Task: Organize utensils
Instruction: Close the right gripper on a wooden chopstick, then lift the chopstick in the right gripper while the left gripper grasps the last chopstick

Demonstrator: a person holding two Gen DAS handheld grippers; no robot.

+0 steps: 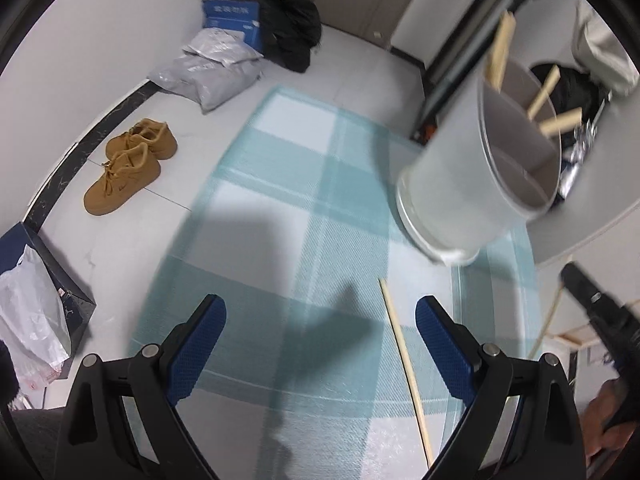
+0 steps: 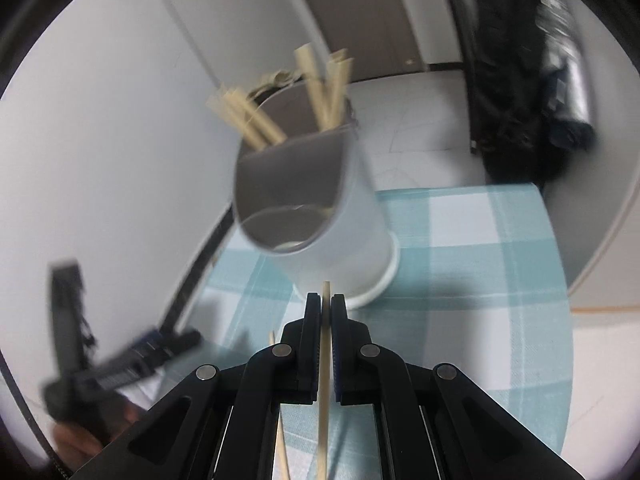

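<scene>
A white round utensil holder (image 1: 452, 196) stands on the blue checked cloth (image 1: 304, 184), with several wooden chopsticks (image 1: 498, 56) sticking out of its divided inside. One loose chopstick (image 1: 404, 364) lies on the cloth between the fingers of my left gripper (image 1: 320, 320), which is open and above it. In the right wrist view my right gripper (image 2: 326, 300) is shut on a single chopstick (image 2: 324, 400), held just in front of the holder (image 2: 340, 232). A second chopstick (image 2: 282, 432) shows below the right gripper's left finger. The left gripper (image 2: 100, 360) shows blurred at the left of that view.
The round table's rim (image 1: 592, 216) curves close behind the holder. On the floor below are a pair of tan shoes (image 1: 128, 168), grey plastic parcels (image 1: 212, 68), a blue box (image 1: 232, 20), dark clothing (image 1: 288, 28) and a dark bag with white plastic (image 1: 36, 304).
</scene>
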